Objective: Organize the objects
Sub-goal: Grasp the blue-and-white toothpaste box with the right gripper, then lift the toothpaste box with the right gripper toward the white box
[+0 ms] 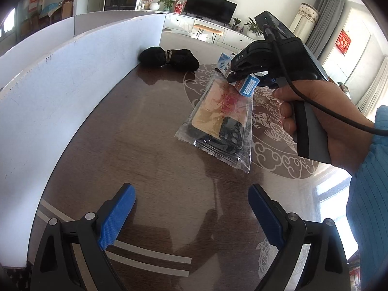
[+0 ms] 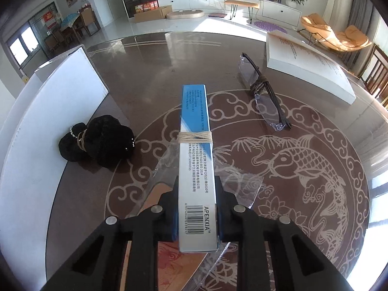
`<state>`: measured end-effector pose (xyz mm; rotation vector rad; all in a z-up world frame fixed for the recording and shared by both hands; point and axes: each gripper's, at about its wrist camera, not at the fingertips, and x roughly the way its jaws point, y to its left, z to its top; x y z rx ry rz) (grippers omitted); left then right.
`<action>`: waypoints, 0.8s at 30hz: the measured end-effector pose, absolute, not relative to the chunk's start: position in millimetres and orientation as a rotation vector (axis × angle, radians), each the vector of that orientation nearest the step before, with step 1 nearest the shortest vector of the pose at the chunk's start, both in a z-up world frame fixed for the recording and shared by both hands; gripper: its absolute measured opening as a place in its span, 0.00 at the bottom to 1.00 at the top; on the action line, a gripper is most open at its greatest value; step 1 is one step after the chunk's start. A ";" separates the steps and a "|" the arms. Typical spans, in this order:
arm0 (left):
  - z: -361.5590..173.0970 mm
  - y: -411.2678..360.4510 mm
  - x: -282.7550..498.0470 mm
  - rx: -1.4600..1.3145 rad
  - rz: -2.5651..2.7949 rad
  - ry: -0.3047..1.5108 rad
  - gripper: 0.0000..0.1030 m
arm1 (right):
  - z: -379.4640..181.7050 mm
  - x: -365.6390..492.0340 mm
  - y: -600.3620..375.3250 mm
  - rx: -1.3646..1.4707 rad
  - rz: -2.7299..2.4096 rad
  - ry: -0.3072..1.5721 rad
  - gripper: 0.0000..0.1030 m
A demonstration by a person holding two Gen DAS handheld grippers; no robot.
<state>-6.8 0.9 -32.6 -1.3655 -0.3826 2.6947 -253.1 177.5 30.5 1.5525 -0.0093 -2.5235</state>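
Note:
My right gripper (image 2: 197,191) is shut on a long blue-and-white box (image 2: 196,160) bound with a rubber band, held above the table. In the left wrist view the right gripper (image 1: 238,76) holds that box (image 1: 247,84) over a clear plastic bag (image 1: 218,123) with a phone case inside. The bag's edge (image 2: 245,189) shows under the box. A black fabric bundle (image 2: 97,143) lies by the white board; it also shows in the left wrist view (image 1: 169,57). My left gripper (image 1: 191,208) is open and empty, low over the table's near side.
A white board (image 1: 60,92) stands along the table's left edge, seen also in the right wrist view (image 2: 48,111). Folded glasses (image 2: 264,94) and a thick white book (image 2: 308,68) lie at the far right. The round brown table (image 2: 303,165) has a fish pattern.

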 end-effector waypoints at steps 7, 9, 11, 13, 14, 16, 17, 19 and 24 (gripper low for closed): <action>-31.4 1.7 -6.7 -1.361 2.694 -0.378 0.92 | 38.0 -187.4 258.6 1.457 -2.449 -0.404 0.22; -31.8 2.1 -7.2 -1.363 2.693 -0.375 0.92 | 27.9 -160.3 295.7 1.476 -2.399 -0.595 0.22; -31.9 2.4 -7.3 -1.364 2.692 -0.368 0.92 | 14.6 -131.3 332.0 1.497 -2.355 -0.777 0.22; -31.8 3.7 -7.8 -1.364 2.693 -0.356 0.92 | 5.1 -102.1 364.6 1.485 -2.323 -0.916 0.23; -31.9 4.2 -8.1 -1.364 2.694 -0.351 0.92 | 4.5 -89.3 375.9 1.474 -2.324 -0.941 0.24; -32.3 4.9 -8.7 -1.367 2.693 -0.342 0.92 | 10.7 -69.2 389.4 1.474 -2.389 -0.877 0.36; -32.7 5.2 -9.2 -1.370 2.692 -0.340 0.92 | 16.2 -62.5 392.9 1.468 -2.437 -0.813 0.59; -33.5 6.2 -9.5 -1.377 2.690 -0.337 0.92 | 28.7 -54.3 393.4 1.464 -2.558 -0.650 0.89; -33.8 7.3 -9.5 -1.381 2.696 -0.323 0.92 | 33.2 -62.6 371.8 1.499 -2.694 -0.223 0.92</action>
